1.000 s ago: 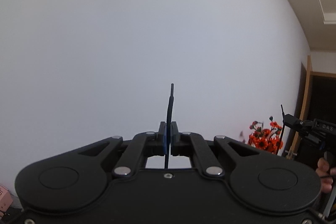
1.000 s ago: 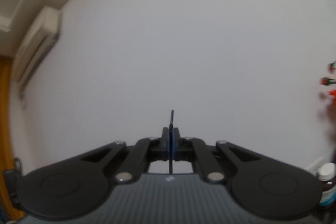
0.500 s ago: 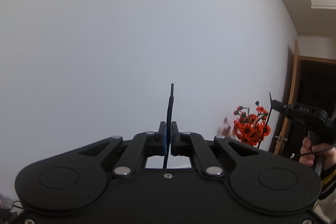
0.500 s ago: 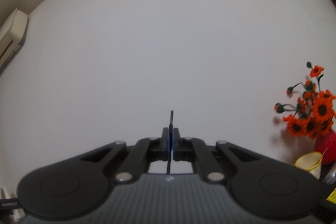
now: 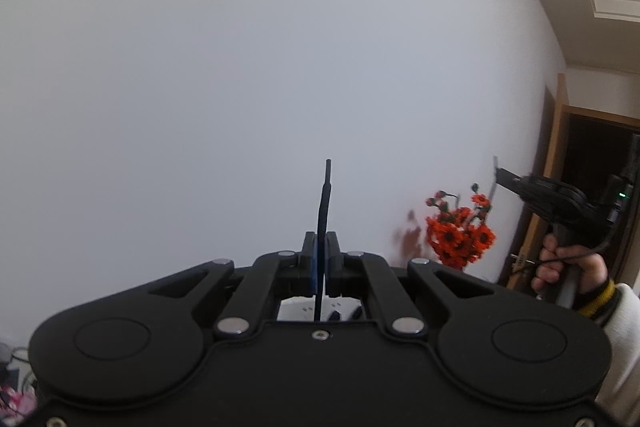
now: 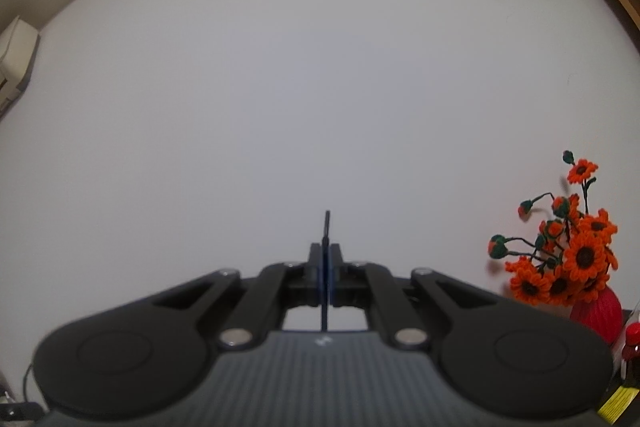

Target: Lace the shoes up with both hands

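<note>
1. In the left wrist view, the left gripper (image 5: 321, 259) has its 2 jaws pressed together on a dark shoelace end (image 5: 323, 203). The lace passes between the blue pads and stands up past the fingertips, leaning slightly, with a thinner stiff tip at the top.
2. In the right wrist view, the right gripper (image 6: 325, 267) likewise has its jaws closed on a dark lace end (image 6: 327, 227). A shorter piece rises straight above the fingertips, and a thin stretch shows below the pads in the gap of the linkage.
3. No shoe shows in either view; only these 2 lace ends are visible, each held up against the wall.
4. At the right edge of the left wrist view, a hand (image 5: 568, 267) with a white sleeve and a yellow-and-dark striped cuff (image 5: 600, 297) grips the handle of the right gripper's black body, seen from the side; a thin cable runs past the fingers.
5. Farther back stands a bunch of orange flowers (image 6: 576, 255) in a red ribbed vase (image 6: 598, 311), near the wall.
6. Beyond everything is a plain white wall (image 5: 280, 67), with a wooden door frame (image 5: 556, 155) at the right of the left wrist view.
7. An air conditioner unit (image 6: 14, 55) hangs high at the left of the right wrist view.
</note>
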